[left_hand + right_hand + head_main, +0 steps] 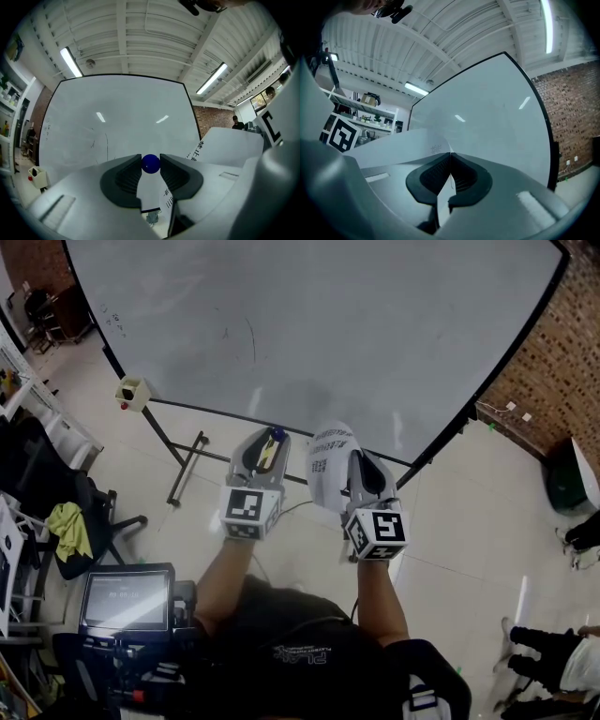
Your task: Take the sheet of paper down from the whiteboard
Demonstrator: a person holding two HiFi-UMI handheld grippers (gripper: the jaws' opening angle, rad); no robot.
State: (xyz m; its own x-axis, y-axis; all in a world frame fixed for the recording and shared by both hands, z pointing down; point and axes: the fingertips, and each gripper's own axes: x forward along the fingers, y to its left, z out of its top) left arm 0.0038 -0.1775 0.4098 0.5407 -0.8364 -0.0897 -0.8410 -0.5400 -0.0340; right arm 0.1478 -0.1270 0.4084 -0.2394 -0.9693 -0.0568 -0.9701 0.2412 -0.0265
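Two grippers are up in front of the large black-framed whiteboard, both pointing level at it.

- The left gripper is clamped on a small glossy blue ball. The ball sits right at the jaw tips and touches both pads, so the jaws stand apart by its width.
- The right gripper has its jaws pressed together on the white sheet of paper with black print. In the right gripper view the sheet's edge runs down through the pads.
- The paper is off the board face. In the head view it curls up and over the left side of the right gripper. It sits between the two grippers, near the board's lower edge (we cannot tell whether any corner touches the board).
- In the left gripper view the sheet shows at the right, with rows of printed characters too small for us to read.
- The board carries faint pen marks at upper left and near the middle.

Around it:
- The black tubular stand legs rest on the pale tiled floor.
- A small white box sits at the board's lower left corner.
- A red brick wall stands to the right.
- A lit monitor is at lower left, beside the person.
- A yellow-green cloth is draped over a black chair nearby.
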